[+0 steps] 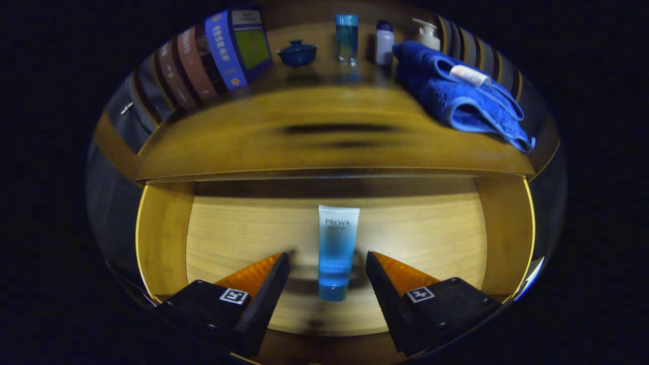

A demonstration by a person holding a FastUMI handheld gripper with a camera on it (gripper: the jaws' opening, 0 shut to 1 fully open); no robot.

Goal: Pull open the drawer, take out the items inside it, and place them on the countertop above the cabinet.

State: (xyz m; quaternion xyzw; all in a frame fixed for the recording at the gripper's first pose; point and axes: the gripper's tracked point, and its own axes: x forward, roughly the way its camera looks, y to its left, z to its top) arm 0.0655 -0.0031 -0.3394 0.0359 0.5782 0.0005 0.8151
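Gripper view: drawer pulled open, blue tube lying on its floor (cap end nearest) between spread fingers, untouched. Step judged: taking-out. Next needed: fingers closed on tube, lifted to surface above.

The gripper view looks down along its fingers into the open drawer, close.

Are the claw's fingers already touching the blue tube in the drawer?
Apart. The gripper view shows the open claw with the blue tube lying between its fingers, and bare drawer floor visible on both sides.
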